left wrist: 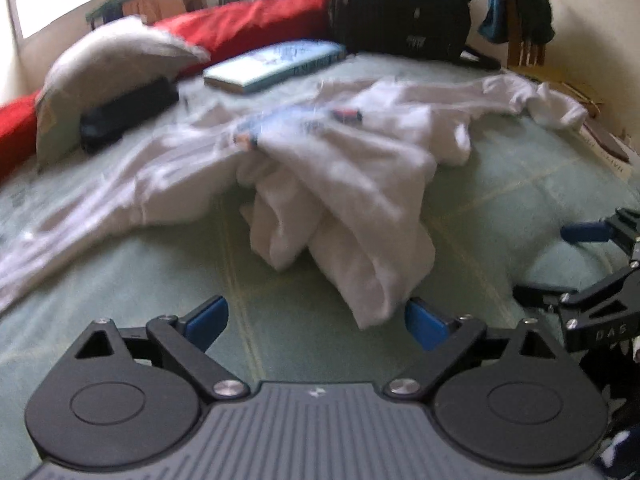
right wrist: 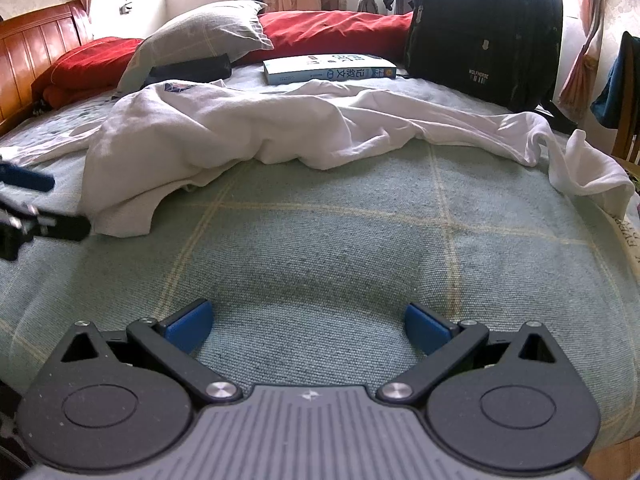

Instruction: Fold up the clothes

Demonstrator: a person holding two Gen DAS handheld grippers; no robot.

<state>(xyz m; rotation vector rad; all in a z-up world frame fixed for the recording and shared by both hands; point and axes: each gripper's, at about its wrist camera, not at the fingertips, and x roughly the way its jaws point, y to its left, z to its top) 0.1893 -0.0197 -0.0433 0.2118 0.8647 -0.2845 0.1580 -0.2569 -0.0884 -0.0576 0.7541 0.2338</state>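
The white T-shirt lies crumpled mid-bed (soft, light, floppy); pinch a hem near the bed's front edge. Both grippers' jaws gape wide, empty.

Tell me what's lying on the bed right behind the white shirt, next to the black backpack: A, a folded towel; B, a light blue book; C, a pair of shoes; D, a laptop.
B: a light blue book lies flat on the bed just past the crumpled white shirt, left of the black backpack in the right wrist view.
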